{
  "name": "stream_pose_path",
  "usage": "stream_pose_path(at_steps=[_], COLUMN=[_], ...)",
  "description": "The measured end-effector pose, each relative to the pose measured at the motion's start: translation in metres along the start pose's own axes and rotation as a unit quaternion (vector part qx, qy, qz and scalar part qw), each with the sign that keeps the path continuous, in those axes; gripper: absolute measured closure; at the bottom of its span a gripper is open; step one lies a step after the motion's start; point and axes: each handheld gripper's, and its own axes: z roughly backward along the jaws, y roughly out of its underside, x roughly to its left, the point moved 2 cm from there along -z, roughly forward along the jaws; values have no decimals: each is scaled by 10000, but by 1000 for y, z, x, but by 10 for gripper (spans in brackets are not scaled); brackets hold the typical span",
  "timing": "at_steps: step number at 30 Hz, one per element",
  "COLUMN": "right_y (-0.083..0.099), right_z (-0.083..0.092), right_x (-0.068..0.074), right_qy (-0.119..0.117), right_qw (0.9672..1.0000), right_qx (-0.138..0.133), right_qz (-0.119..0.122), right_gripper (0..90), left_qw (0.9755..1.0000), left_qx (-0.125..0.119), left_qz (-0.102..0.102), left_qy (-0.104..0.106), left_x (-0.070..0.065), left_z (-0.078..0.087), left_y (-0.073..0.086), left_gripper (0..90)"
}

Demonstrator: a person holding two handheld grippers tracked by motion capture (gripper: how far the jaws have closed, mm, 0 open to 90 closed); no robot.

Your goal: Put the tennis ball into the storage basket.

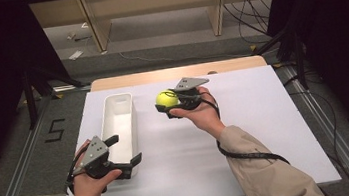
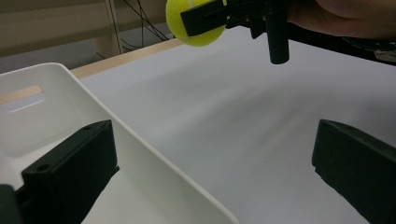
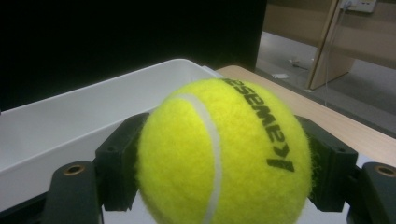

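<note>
- White surface [image 1: 267,132]: broad board laid over a wooden tabletop whose far edge shows beyond it; dark floor and metal rails on both sides.
- White bin [image 1: 120,122]: long, open-topped, lying lengthwise on the left part of the surface, nothing visible inside; handle slot in one end wall in the left gripper view [image 2: 23,100].
- Right gripper [image 1: 169,104]: held in the person's right hand [image 1: 204,112] above the middle of the surface, just right of the bin's far end; grey three-cornered plate on top, cable trailing along the beige sleeve; jaws pinching the tennis ball from two sides, seen pressed into its felt in the right gripper view [image 3: 219,172].
- Left gripper [image 1: 125,153]: held in the left hand [image 1: 88,184] at the bin's near end; jaws spread wide with nothing between them, one over the bin's inside and the other over the bare surface, straddling the bin's wall in the left gripper view [image 2: 212,182].
- Tennis ball [image 1: 166,98]: yellow-green, white seam, black lettering; clamped in the right gripper's jaws, lifted clear of the surface, beside the bin rather than over it [image 2: 194,28].
</note>
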Motion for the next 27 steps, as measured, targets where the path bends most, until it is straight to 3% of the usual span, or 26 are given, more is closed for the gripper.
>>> stream_pose_path(at_steps=[27], right_y=[-8], right_z=[-10], right_x=[8], right_qy=[-93], right_qw=[9999], right_qx=[-62], right_qz=[12], right_gripper=[271], left_qw=[10000], left_qx=[-33], left_qz=[13], left_qy=[12], left_x=[0], left_z=[0], left_y=[-1], left_gripper=[0])
